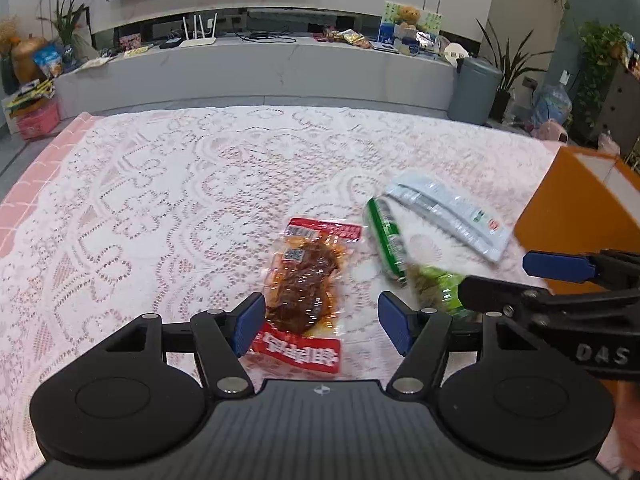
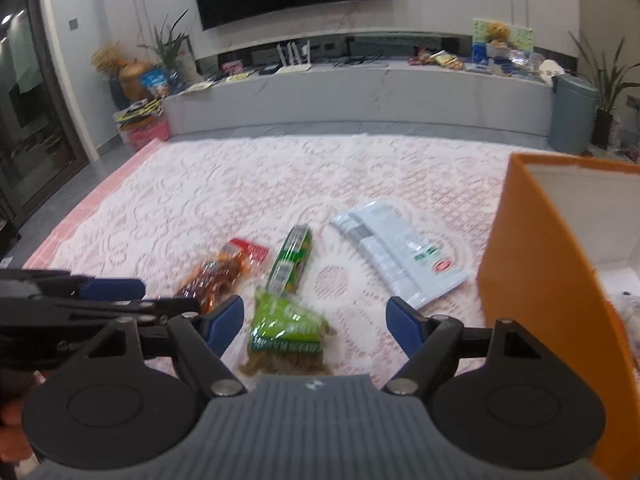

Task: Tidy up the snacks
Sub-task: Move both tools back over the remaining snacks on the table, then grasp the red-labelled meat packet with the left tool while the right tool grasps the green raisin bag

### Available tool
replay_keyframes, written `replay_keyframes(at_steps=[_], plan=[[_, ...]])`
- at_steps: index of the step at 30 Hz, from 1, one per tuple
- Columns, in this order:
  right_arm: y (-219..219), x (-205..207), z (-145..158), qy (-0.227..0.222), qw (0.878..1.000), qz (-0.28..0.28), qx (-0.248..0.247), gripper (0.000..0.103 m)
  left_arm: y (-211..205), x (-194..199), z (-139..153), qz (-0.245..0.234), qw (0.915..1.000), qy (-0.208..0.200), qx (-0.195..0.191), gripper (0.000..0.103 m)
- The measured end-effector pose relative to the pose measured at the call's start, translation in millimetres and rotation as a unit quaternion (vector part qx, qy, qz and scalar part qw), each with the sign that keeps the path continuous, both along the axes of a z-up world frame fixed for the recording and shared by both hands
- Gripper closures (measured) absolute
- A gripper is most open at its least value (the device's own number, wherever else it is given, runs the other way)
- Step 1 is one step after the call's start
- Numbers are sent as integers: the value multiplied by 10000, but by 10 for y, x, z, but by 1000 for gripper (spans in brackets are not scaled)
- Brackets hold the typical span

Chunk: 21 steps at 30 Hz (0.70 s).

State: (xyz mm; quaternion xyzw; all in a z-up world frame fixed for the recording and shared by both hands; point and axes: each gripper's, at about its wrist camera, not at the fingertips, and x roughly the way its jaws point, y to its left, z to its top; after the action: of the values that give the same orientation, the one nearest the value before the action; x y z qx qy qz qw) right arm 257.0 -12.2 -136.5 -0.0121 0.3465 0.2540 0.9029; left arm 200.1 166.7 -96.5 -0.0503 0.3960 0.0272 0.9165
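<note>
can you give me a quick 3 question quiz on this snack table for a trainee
1. True or false: the left gripper is clamped on the red meat packet.
2. Which snack lies between the fingers of the right gripper? A) pale blue pouch B) light green packet C) dark green stick pack
3. On which side of the right wrist view does the orange box stand?

Key
1. False: the packet lies between open jaws, and the pads do not press on it.
2. B
3. The right side, past the pale blue pouch, on the lace tablecloth.
</note>
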Motion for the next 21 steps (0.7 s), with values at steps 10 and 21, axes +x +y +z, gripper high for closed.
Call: replay_keyframes(at_steps=[10,21], plan=[[203,28,-167,-105,9988,302,-373,26,125,80,-110,212,9998,-7,-17,26],[161,171,-314,797,9963,303,80,48,140,172,-152,249,9995,-55,-168,24]])
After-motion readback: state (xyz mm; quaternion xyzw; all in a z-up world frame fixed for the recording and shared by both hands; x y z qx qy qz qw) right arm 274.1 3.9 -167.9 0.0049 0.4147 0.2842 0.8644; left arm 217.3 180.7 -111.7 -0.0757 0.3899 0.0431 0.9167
